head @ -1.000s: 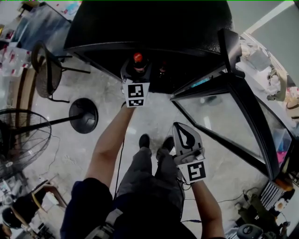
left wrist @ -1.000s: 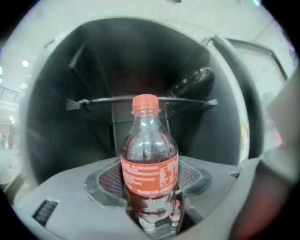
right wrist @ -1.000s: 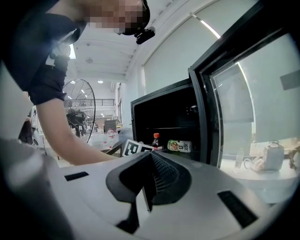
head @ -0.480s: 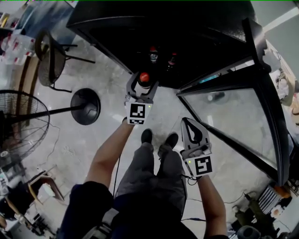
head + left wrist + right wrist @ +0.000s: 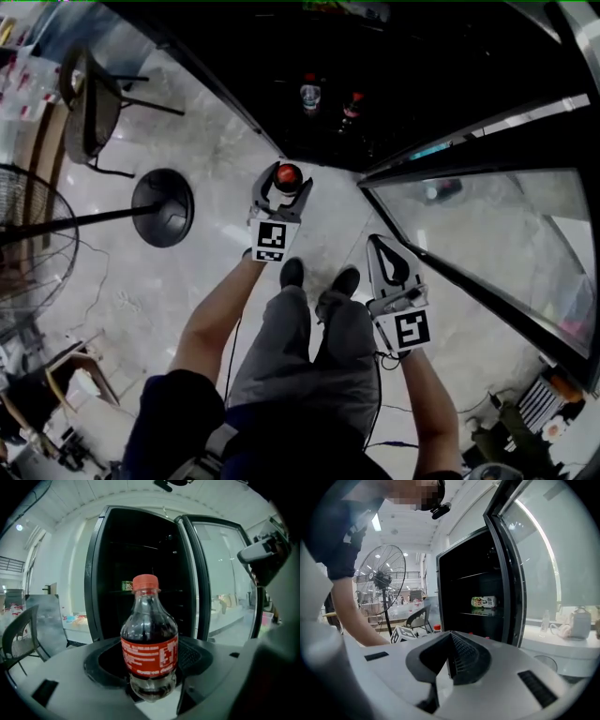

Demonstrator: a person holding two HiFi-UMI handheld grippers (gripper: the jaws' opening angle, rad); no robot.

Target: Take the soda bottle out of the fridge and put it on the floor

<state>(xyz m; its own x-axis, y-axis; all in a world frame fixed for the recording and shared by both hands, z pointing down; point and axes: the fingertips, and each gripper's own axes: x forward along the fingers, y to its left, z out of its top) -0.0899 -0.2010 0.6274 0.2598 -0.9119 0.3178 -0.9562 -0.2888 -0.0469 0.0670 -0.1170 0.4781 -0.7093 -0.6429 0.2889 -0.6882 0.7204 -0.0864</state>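
Note:
A dark soda bottle (image 5: 149,644) with a red cap (image 5: 288,174) and red label stands upright between the jaws of my left gripper (image 5: 282,187), which is shut on it. In the head view the gripper holds it above the pale floor, just outside the open black fridge (image 5: 394,84). Two more bottles (image 5: 312,94) stay inside the fridge. My right gripper (image 5: 387,264) hangs by the person's right shoe, beside the glass fridge door (image 5: 487,244); its jaws are closed together with nothing between them.
The glass door stands open on the right. A fan's round black base (image 5: 162,207) and pole sit on the floor at the left, with a chair (image 5: 89,108) behind. The person's shoes (image 5: 319,279) are under the grippers. A green can (image 5: 483,602) lies on a fridge shelf.
My left gripper has drawn the bottle back out of the fridge and lower, toward the person's feet. The right gripper has stayed by the right leg.

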